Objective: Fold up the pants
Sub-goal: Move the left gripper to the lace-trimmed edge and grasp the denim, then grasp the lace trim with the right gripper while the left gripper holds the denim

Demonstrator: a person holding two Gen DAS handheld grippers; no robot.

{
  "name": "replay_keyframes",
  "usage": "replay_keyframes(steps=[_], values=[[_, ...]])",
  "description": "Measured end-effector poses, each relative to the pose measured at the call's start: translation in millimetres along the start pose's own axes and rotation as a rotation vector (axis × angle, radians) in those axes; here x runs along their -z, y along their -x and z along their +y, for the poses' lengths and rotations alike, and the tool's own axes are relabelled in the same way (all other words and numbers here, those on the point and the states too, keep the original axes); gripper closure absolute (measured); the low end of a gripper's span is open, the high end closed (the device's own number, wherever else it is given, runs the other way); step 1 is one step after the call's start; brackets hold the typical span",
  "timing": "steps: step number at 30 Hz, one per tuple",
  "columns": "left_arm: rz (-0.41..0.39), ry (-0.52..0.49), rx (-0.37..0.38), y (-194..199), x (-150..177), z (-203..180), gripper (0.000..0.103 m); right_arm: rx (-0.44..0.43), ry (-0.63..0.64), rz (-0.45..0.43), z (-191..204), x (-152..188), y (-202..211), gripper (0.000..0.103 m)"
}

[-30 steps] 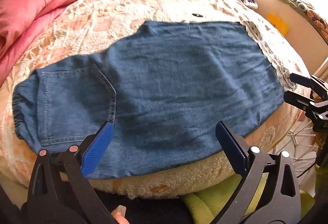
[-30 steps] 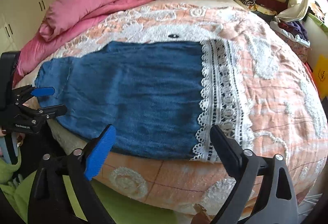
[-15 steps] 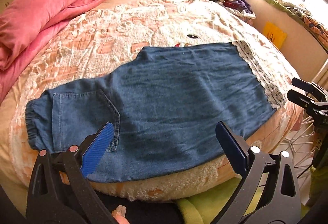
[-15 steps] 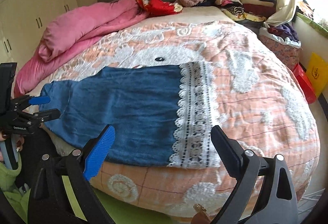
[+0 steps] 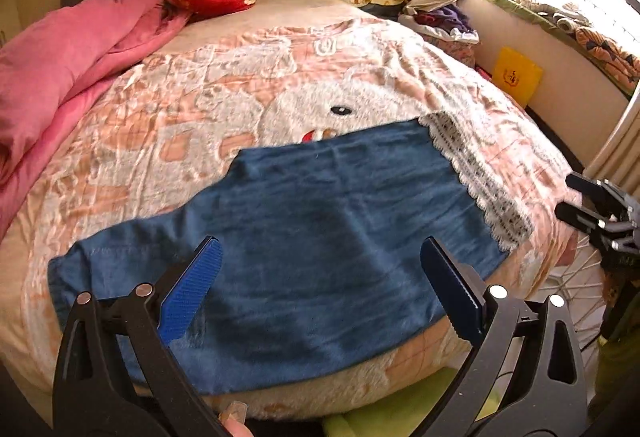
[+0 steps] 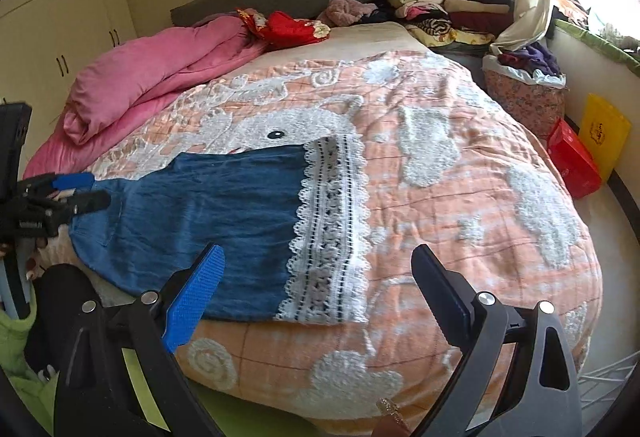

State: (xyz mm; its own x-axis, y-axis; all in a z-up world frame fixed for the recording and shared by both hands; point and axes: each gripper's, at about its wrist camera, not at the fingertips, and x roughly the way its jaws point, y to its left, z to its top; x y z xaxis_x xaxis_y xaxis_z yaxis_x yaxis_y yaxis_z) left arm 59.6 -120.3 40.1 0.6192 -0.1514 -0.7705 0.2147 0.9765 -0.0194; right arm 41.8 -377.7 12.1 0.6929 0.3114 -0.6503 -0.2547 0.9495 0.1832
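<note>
While your left tool [image 5: 320, 289] and right tool [image 6: 316, 287] gape empty, nothing is gripped. Your pants [image 5: 320, 237] lie flat along the bed's [image 6: 460, 197] near edge.

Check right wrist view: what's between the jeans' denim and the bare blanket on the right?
A white lace trim on the jeans; past it only the blanket, seen in the right wrist view.

Both wrist views above shared pants [image 5: 320, 257] [image 6: 208, 221]

Pants [image 6: 208, 205] flat on bedspread [image 6: 460, 197], lace hem [image 6: 332, 229] rightward. Right gripper [image 6: 316, 297] spread wide above the near edge; left gripper [image 6: 76, 193] at waistband.
</note>
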Motion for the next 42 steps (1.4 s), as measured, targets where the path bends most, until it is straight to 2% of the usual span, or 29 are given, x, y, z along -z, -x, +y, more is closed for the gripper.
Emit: replay_keyframes(steps=[7,17,29,33,36,41,42], values=[[-0.022,-0.032,0.03,-13,-27,-11,0.01,0.027,-0.018,0.001,-11,4,1,0.009],[0.001,-0.113,0.071,-52,-53,-43,0.01,0.025,-0.055,0.011,-19,6,-8,0.009],[0.049,-0.199,0.091,-120,-87,-69,0.01,-0.037,-0.072,0.089,-14,16,-40,0.009],[0.056,-0.232,0.124,-136,-97,-76,0.01,-0.074,-0.091,0.114,-11,20,-53,0.009],[0.077,-0.225,0.131,-153,-103,-80,0.01,-0.095,-0.092,0.144,-5,25,-66,0.009],[0.118,-0.189,0.21,-182,-105,-82,0.017,-0.101,-0.136,0.173,-6,27,-83,0.008],[0.127,-0.186,0.226,-187,-105,-82,0.023,-0.109,-0.142,0.168,-6,26,-84,0.008]])
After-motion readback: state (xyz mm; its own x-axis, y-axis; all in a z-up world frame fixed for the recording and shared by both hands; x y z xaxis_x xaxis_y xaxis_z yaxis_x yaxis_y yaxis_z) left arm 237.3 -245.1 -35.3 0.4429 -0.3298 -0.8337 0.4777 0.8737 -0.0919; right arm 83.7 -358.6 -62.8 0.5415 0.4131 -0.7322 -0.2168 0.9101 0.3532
